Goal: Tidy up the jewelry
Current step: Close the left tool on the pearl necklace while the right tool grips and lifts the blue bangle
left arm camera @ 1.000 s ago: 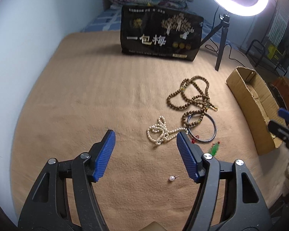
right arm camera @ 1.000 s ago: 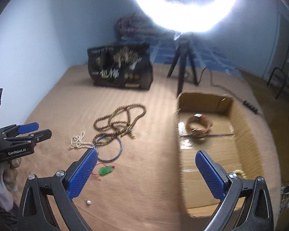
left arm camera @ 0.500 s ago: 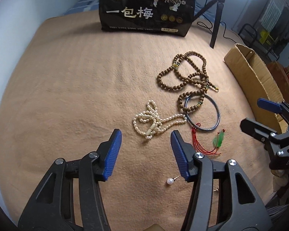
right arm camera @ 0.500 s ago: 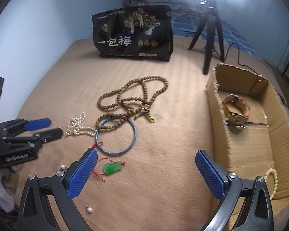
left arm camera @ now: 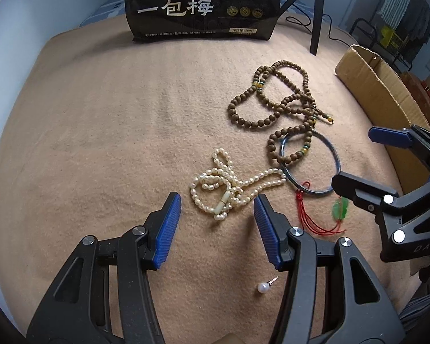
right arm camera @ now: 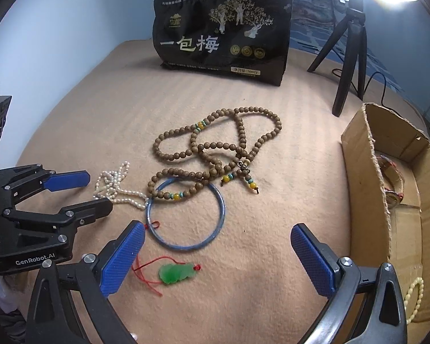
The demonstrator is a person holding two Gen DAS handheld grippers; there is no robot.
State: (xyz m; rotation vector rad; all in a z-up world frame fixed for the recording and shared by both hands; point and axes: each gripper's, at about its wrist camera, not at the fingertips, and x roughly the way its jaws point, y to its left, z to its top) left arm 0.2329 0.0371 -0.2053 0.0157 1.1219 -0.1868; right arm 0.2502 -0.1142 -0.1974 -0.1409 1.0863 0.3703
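At the bottom of the left wrist view, the left tool (left arm camera: 217, 212) hangs with its 2 blue-padded jaws about half spread and nothing between them. Just below its right jaw a small white pearl stud earring (left arm camera: 263, 288) lies alone on the tan blanket (left arm camera: 100, 132). Right ahead of the jaws, at centre frame, sits the tangled white pearl necklace (left arm camera: 229, 186), which I judge to be this tool's target.

In the lower part of the right wrist view, the right tool (right arm camera: 217, 255) stands wide spread and empty. Between its jaws, toward the left one, lies a green jade pendant on a red cord (right arm camera: 176, 273). Just beyond it, at centre frame, rests a thin blue bangle (right arm camera: 215, 238), with one loop of the long brown wooden bead strand (right arm camera: 215, 146) lying across its upper edge, so lifting either may drag the other.

At the right edge of that view, the brown cardboard box (right arm camera: 363, 189) already holds a banded piece that looks like a watch or bracelet (right arm camera: 392, 183), too hidden to name, and a pale yellow bead string (right arm camera: 414, 295) at its near end. So about 2 pieces are stowed and 5 remain out on the blanket; the sorting looks under halfway.

Farthest back stand a black printed snack bag (right arm camera: 223, 46) and a black tripod (right arm camera: 349, 57).
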